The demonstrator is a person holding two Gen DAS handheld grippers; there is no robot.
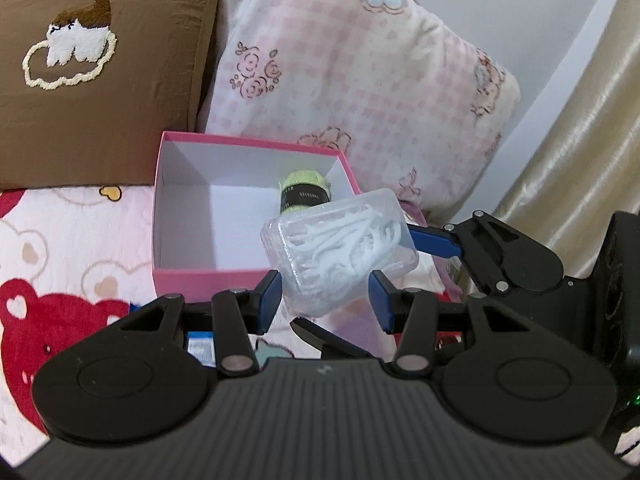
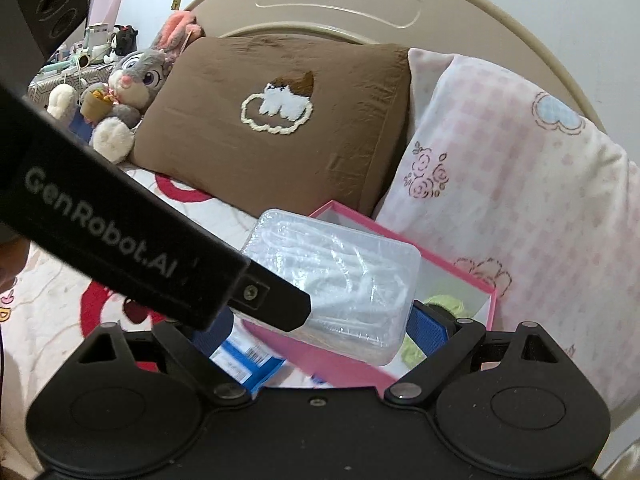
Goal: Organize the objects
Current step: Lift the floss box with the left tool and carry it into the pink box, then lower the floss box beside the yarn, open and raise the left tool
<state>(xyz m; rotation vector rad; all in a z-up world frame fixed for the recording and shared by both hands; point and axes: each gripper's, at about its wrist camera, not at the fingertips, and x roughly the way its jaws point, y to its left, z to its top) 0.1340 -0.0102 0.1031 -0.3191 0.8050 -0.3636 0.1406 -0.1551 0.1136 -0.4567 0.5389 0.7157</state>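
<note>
The clear plastic case (image 1: 340, 252) of white floss picks sits clamped between the blue pads of the left hand-held gripper (image 1: 326, 296), jaws narrowed onto its lower end, so it is lifted off the bed (image 1: 60, 240). It hangs tilted over the front right corner of the open pink box (image 1: 208, 280), where a pale green roll with a black band (image 1: 304, 194) lies at the back right. The right hand-held gripper (image 2: 320, 328) stands wide, one blue pad on each side of the same case (image 2: 340, 276); whether its pads touch cannot be told. Behind the box lean a brown pillow (image 1: 100, 80) and a pink checked pillow (image 1: 360, 80).
</note>
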